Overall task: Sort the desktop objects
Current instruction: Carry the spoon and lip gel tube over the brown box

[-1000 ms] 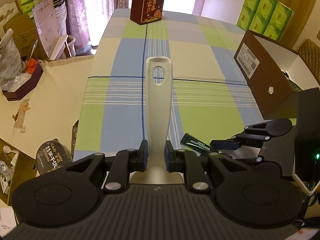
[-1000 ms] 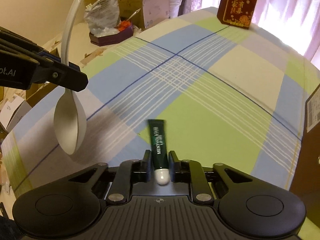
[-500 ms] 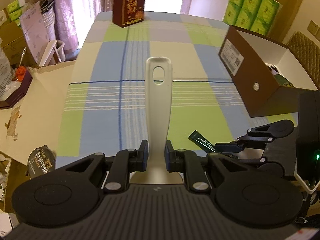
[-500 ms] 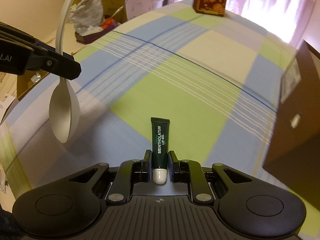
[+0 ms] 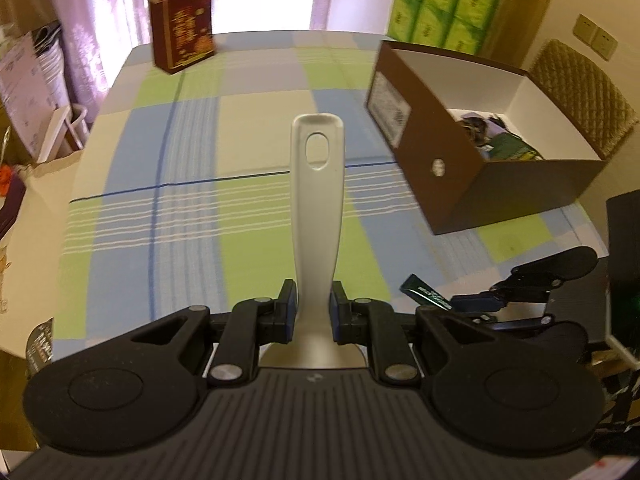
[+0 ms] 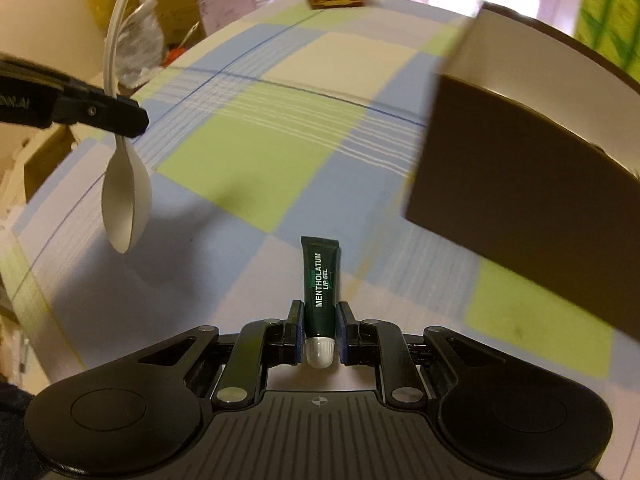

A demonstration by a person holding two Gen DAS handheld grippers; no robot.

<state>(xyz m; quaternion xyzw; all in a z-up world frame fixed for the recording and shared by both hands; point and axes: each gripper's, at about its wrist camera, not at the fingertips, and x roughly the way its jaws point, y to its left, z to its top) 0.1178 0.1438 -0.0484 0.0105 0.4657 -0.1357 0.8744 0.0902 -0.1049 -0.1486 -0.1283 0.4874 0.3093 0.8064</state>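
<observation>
Black pads of the left gripper (image 5: 312, 309) clamped narrow on the neck of a white plastic spoon (image 5: 318, 216), handle pointing forward, bowl tucked back under the camera. Likewise tight, the right gripper (image 6: 319, 326) pinching a dark green lip gel tube (image 6: 321, 280) just above its white cap, crimped end forward. Both items lifted clear of the checked tablecloth (image 5: 256, 216), so picking looks done and dropping off remains. Farther ahead and to the right, an open brown box (image 5: 472, 184) standing on the cloth, probably the destination; already holding a few things, dark and greenish, too blurred to name. At the far end, a red printed carton (image 5: 184, 44) upright near the curtains.

Visible only from the left wrist: the box interior and its contents. Visible only from the right wrist: the spoon's bowl hanging below the left fingers, well above the cloth; of the box, merely a smeared outer wall looming close.
</observation>
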